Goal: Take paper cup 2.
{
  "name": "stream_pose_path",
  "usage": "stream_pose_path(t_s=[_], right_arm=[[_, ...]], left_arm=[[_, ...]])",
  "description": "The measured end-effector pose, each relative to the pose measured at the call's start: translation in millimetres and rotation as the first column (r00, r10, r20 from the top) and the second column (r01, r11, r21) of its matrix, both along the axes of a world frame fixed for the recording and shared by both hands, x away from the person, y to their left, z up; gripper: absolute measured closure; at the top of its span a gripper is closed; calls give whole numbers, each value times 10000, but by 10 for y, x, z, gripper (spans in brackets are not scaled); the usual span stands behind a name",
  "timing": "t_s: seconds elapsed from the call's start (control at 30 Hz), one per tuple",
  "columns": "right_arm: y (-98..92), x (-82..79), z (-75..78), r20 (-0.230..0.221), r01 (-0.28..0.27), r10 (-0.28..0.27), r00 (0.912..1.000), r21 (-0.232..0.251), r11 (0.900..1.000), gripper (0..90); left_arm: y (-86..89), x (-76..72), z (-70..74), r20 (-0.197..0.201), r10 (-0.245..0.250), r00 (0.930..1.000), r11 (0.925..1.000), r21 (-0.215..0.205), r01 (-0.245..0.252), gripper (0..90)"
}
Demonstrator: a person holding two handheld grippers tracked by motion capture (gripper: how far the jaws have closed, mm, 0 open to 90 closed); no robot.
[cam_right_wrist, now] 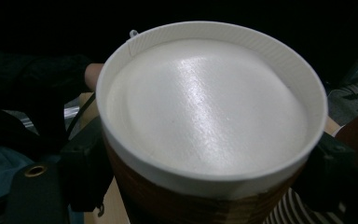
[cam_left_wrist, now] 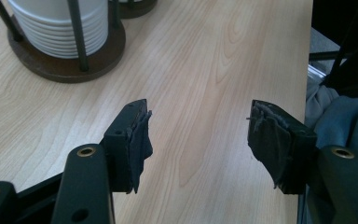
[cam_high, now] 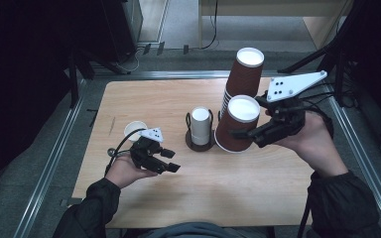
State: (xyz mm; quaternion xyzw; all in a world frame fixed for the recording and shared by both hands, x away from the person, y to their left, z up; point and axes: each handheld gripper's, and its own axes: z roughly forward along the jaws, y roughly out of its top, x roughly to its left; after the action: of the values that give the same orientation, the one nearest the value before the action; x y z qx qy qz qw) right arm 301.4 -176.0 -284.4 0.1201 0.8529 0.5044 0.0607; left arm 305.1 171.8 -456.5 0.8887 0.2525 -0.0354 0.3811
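Partly hidden: claw (cam_right_wrist: 205,186) behind cup (cam_right_wrist: 205,116)

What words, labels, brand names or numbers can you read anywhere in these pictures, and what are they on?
None: no readable text anywhere.
The brown paper cup in the right hand-held gripper is plain ribbed brown, its upturned base blank white.
The stack of brown cups behind it and the white cups in the holder carry no print either.
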Motion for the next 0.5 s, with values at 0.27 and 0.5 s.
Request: stream_pose_path(t_s=[0.27, 0.5], right_arm=[[78, 15, -376, -333, -93, 83, 9994, -314, 9995, 196], [120, 41, -626, -556, -90, 66, 9984, -417, 9991, 196]], left_arm=[[-4, -1, -18, -73, 6, 10000, 10000, -88, -7, 346], [-17, -1, -30, -92, -32, 10000, 10000, -23, 32, 334]])
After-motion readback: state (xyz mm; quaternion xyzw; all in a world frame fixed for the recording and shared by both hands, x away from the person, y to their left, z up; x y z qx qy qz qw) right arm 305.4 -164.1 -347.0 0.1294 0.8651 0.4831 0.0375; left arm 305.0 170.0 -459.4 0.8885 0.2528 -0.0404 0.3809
